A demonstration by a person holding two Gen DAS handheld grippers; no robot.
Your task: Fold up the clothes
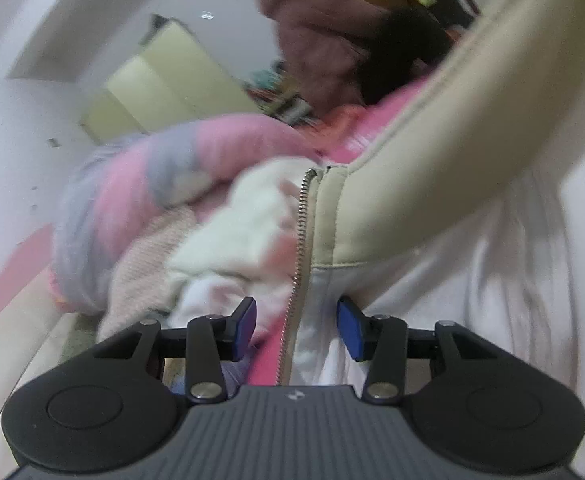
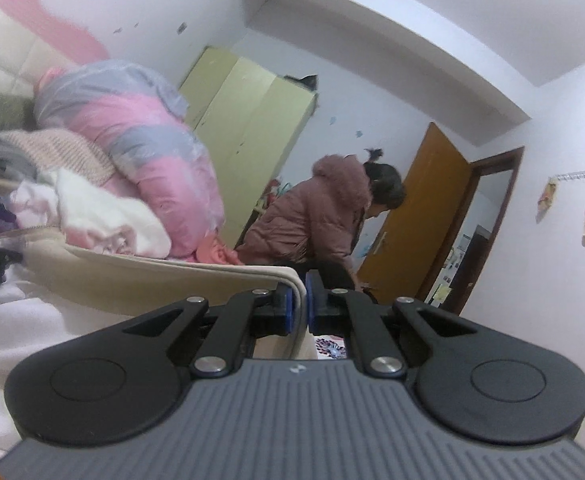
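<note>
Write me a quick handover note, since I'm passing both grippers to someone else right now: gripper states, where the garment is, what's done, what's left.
Left gripper: jaws open, straddling the zipper of the white jacket, not gripping.
Right gripper: jaws shut on the jacket's beige collar band, holding it raised.
The jacket is spread on the bed, beside a pile of other clothes.
Done: one edge gripped. Left: grip with the left gripper, fold, set down.

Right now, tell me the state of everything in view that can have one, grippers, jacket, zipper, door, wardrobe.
left gripper: open, pads either side of the zipper
right gripper: shut on the beige band
white jacket: lifted, not yet folded
zipper: undone here
beige band: stretched taut
door: open
wardrobe: doors closed
</note>
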